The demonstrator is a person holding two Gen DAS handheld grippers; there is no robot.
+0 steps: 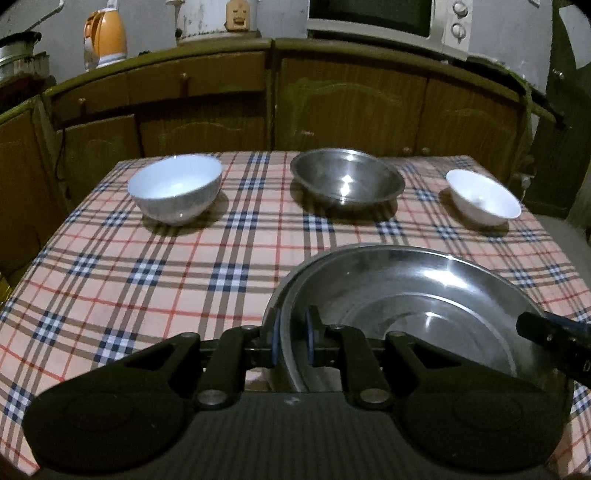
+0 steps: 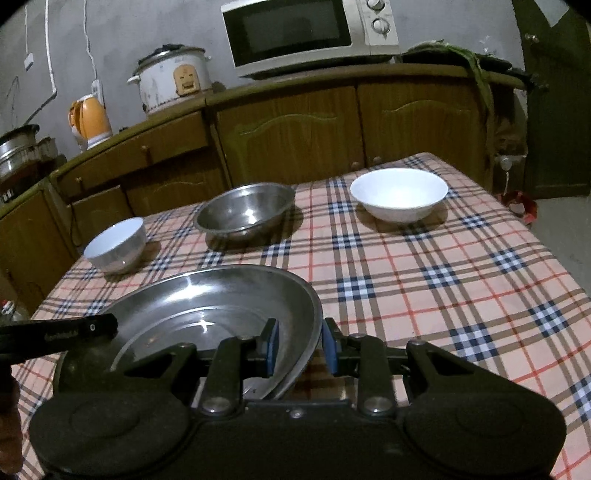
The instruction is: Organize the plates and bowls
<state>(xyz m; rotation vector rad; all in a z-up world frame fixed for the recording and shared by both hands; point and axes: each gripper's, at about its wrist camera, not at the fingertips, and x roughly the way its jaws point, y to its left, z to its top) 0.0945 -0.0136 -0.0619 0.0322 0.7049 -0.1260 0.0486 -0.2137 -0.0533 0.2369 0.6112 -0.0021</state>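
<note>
Steel plate (image 1: 406,291), largest item, held low over near edge of checked tablecloth (image 1: 147,277); appears doubled, a second rim showing beneath on left side. Pinched on opposite rims: left gripper (image 1: 294,341) pressed nearly together on left rim, right gripper (image 2: 300,345) clamped on right rim with blue pads either side of the lip. Likely stiff, moderately light, smooth and slippery; grip at the rolled rim only, level carry advised, sliding between stacked pieces possible.

Steel bowl (image 1: 347,181) at far centre of cloth, rigid, thin rim suited to a pinch. Deep white bowl (image 1: 175,188) at far left, likely ceramic or melamine, breakable if dropped; hold at the wall near rim. Shallow white bowl (image 1: 484,199) at far right, near the table edge, same handling. All three well apart from one another.

Surface: table under soft cloth, prone to bunching if items dragged. Room: dim kitchen, wooden cabinets (image 2: 295,129) behind, microwave (image 2: 310,33), rice cooker (image 2: 170,77) and orange kettle (image 2: 90,118) on counter
</note>
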